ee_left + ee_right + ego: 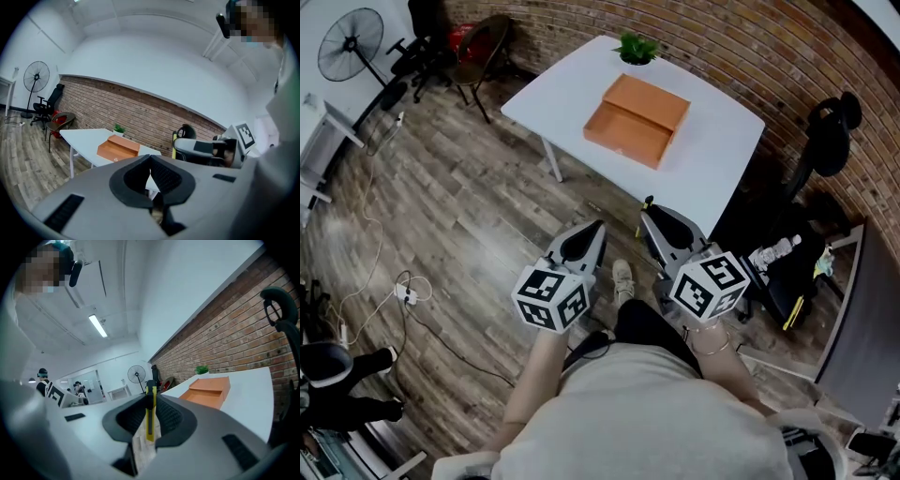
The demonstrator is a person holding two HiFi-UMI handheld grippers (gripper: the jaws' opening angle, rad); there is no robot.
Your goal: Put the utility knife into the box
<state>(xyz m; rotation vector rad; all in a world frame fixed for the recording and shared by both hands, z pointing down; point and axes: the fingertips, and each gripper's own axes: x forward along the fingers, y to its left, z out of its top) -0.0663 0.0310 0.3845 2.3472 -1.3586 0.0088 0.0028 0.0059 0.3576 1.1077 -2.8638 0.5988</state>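
While my right gripper (650, 214) clamps the yellow utility knife (150, 414) between its pads, my left gripper (596, 228) is closed on nothing — tips touching. Both hang over the wood floor (469, 216), just short of the white table (724, 159) bearing the open orange box (636, 120).

The utility knife (150, 420), slim and yellow with a black tip, stands upright, clamped in the right hand-held gripper (151, 395), off the worktop (722, 141). The orange box (637, 120) lies open mid-worktop, lid folded back.
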